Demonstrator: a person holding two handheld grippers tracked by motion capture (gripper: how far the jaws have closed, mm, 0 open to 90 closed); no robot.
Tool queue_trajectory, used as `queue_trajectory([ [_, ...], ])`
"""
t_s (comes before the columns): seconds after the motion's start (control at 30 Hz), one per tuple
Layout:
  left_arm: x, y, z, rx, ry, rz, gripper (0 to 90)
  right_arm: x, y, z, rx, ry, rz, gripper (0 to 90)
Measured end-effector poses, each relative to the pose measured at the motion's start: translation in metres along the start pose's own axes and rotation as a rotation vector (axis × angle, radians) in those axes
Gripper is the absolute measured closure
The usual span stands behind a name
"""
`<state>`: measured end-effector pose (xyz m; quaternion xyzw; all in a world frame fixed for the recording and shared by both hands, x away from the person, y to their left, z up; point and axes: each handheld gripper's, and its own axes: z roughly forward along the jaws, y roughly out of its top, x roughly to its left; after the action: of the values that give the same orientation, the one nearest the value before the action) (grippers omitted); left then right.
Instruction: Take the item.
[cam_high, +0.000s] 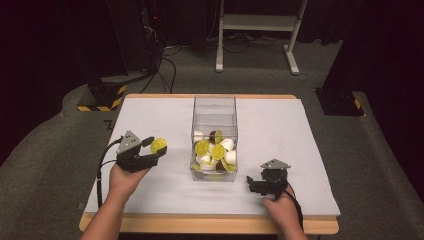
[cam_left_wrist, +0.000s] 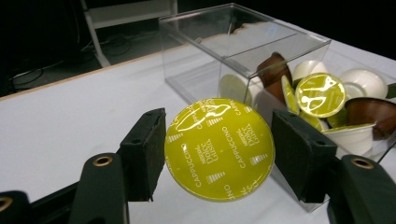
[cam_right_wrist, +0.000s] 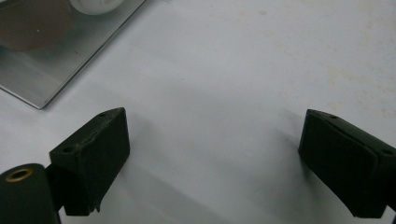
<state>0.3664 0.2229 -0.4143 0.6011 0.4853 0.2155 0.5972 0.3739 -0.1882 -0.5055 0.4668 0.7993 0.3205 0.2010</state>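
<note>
Green capsule (cam_left_wrist: 219, 148) between left gripper (cam_left_wrist: 219, 154) jaws, grip contact unclear

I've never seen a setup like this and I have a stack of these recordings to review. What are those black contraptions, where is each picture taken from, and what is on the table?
No robot here: a person holds a hand-operated two-jaw clamp in each hand. The high view looks down from above the person's side of the white table. The other two pictures come from small cameras riding on the clamps, looking along their black jaws.

In the middle stands a clear plastic box partly filled with coffee capsules: yellow-green lidded, white and brown.

The left gripper holds one capsule with a yellow-green lid printed "Cappuccino", beside the box. The right gripper rests low over bare table, jaws wide apart, holding nothing.
</note>
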Motion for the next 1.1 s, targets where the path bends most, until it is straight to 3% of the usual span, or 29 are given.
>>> queue_trajectory([
  [0.47,0.035,-0.020,-0.002,0.028,0.087,-0.029,38.0,0.000,0.000,0.000,0.003,0.002,0.006,8.6],
  [0.67,0.051,-0.031,0.011,0.036,0.135,-0.036,38.0,0.000,0.000,0.000,0.003,0.002,0.006,8.6],
  [0.83,0.064,-0.040,0.024,0.069,0.173,-0.018,38.0,0.000,0.000,0.000,0.003,0.002,0.006,8.6],
  [1.1,0.071,-0.043,0.045,0.076,0.185,-0.016,38.0,0.000,0.000,0.000,0.003,0.002,0.006,8.6],
])
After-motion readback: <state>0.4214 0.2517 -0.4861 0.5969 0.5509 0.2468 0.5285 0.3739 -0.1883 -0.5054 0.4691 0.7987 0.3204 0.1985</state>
